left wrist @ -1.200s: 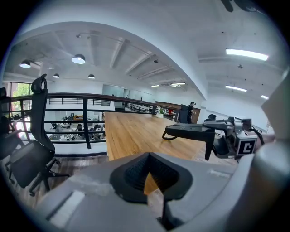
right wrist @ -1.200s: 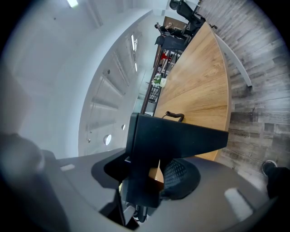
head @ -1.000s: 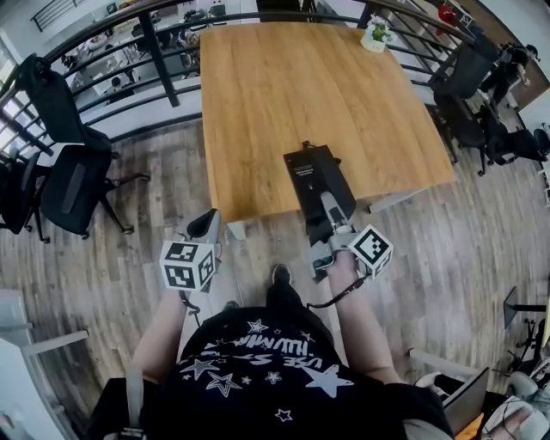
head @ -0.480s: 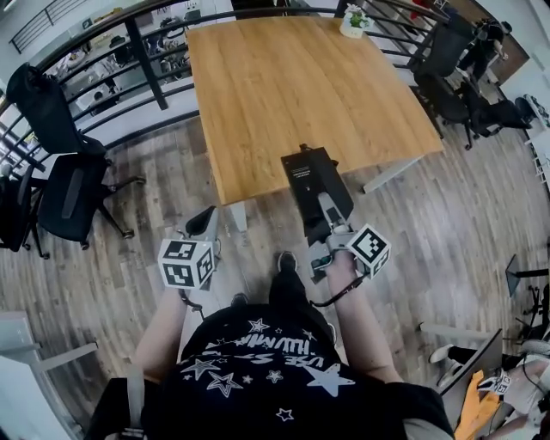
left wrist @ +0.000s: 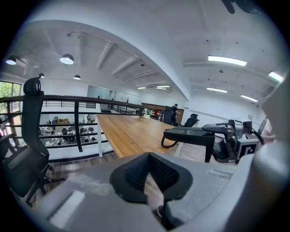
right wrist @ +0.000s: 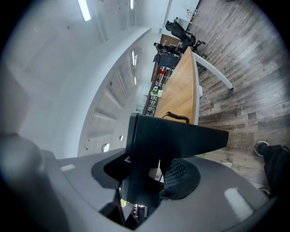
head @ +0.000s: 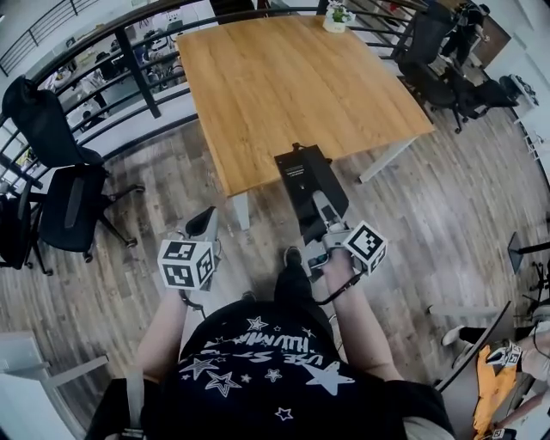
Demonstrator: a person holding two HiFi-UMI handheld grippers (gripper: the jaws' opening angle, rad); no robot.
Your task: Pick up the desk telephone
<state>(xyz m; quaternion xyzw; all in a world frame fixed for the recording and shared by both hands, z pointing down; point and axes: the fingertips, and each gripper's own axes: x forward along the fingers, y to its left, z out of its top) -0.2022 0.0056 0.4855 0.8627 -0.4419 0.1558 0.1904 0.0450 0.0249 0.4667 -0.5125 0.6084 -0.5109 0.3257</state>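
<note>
Right tongs (head: 323, 216) were clenched on the desk telephone (head: 306, 176), gripping its near end. Black body stuck out toward 12 o'clock from the jaws, roughly level, lifted clear of the desk (head: 284, 77). In the head view its far end overlapped the desk's 6 o'clock edge; the rest hung over the wood floor (head: 430, 206). Coiled cord (right wrist: 179, 117) showed at the phone's far end. Left tongs (head: 204, 226) sat at 9 o'clock of the right ones, released, pads apart, only floor between them. Potted plant (head: 336, 15) stood at the desk's 1 o'clock corner. Black office chairs (head: 73, 193) were off at the desk's 8 o'clock, by the railing (head: 129, 60).
</note>
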